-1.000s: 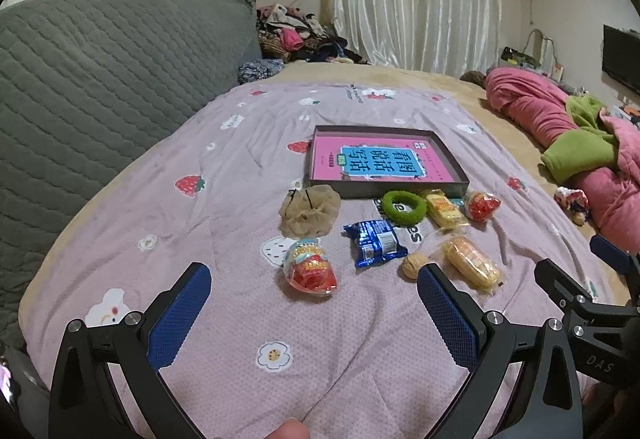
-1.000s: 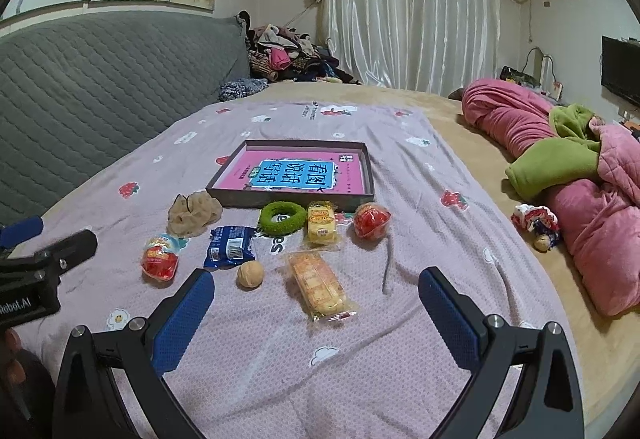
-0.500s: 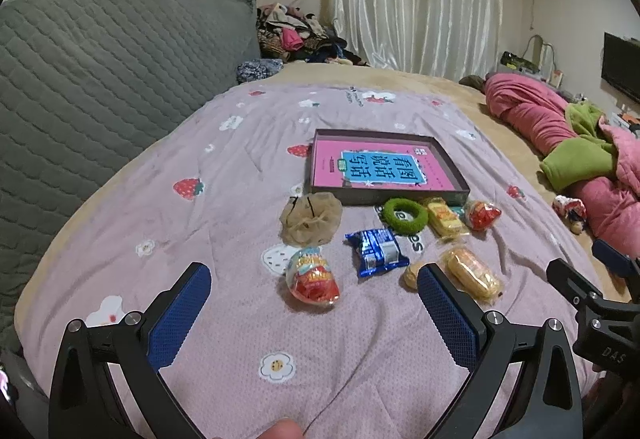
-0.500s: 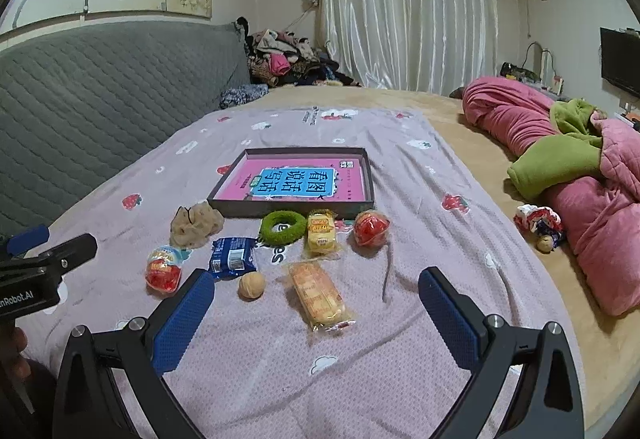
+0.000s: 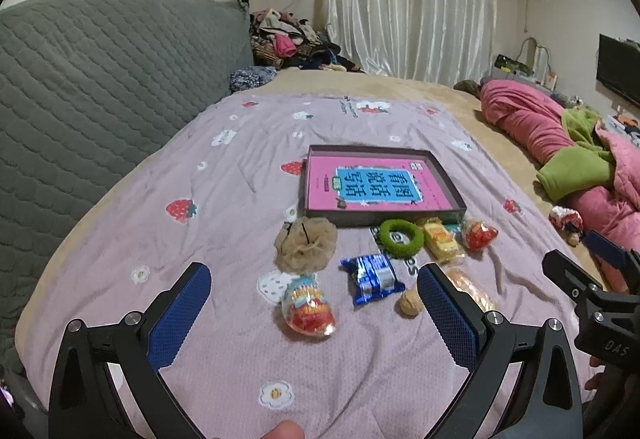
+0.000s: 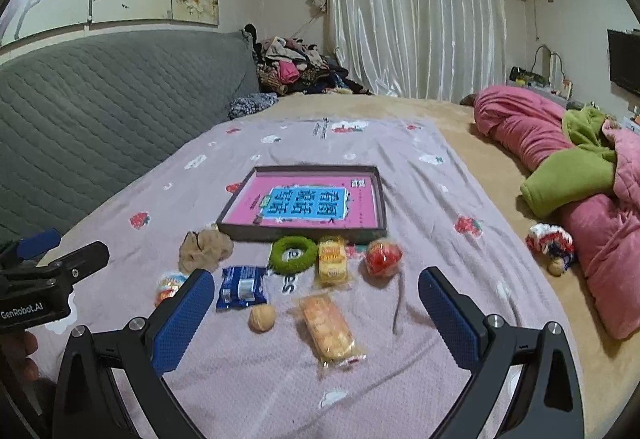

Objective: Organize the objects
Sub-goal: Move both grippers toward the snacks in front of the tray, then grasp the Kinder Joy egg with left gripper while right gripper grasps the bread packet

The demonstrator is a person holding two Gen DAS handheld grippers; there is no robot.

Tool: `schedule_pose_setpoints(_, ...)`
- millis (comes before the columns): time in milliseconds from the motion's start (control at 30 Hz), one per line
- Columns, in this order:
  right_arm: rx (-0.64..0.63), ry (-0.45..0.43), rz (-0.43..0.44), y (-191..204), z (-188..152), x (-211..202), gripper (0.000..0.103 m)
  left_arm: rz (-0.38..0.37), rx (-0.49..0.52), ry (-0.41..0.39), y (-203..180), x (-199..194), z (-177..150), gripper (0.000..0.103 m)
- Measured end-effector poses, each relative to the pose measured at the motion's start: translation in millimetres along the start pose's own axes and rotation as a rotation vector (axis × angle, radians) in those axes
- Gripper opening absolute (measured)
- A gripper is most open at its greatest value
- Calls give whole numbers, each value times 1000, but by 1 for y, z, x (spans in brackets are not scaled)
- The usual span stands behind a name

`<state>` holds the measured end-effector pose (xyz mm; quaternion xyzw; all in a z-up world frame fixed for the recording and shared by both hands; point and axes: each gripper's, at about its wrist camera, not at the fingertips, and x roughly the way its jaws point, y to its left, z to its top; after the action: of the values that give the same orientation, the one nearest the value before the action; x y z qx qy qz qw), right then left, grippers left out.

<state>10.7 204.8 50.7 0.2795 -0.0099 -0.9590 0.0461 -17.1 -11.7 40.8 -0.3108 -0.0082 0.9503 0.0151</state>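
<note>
A shallow dark tray (image 5: 448, 181) (image 6: 382, 199) holding a pink and blue book lies on the lilac blanket. In front of it lie a beige scrunchie (image 5: 306, 243) (image 6: 204, 248), a green ring (image 5: 401, 237) (image 6: 293, 254), a yellow snack pack (image 5: 440, 239) (image 6: 331, 265), a red wrapped sweet (image 5: 478, 234) (image 6: 383, 257), a blue packet (image 5: 372, 278) (image 6: 242, 287), a walnut (image 5: 411, 302) (image 6: 262, 318), a red-and-white egg toy (image 5: 308, 307) (image 6: 168, 285) and a long biscuit pack (image 6: 328, 327). My left gripper (image 5: 316, 311) is open above the egg toy. My right gripper (image 6: 314, 315) is open above the biscuit pack.
A grey quilted headboard (image 5: 80, 99) runs along the left. Pink and green bedding (image 6: 580, 175) is heaped at the right, with a small knitted toy (image 6: 550, 245) beside it. A pile of clothes (image 6: 296, 67) and curtains are at the far end.
Both grippers have tilted up and drawn back a little, so the objects sit lower in both views. Nothing has been picked up or moved.
</note>
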Motion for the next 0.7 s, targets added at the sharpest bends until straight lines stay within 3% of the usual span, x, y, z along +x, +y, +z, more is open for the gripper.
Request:
schedule_pose_setpoints(333, -40, -22, -2, 1, 24, 8, 103, 39, 23, -3, 15, 16, 29, 103)
schedule_pose_setpoints(700, -56, 34, -9, -1, 20, 39, 103, 28, 38, 57, 4, 55, 14, 103)
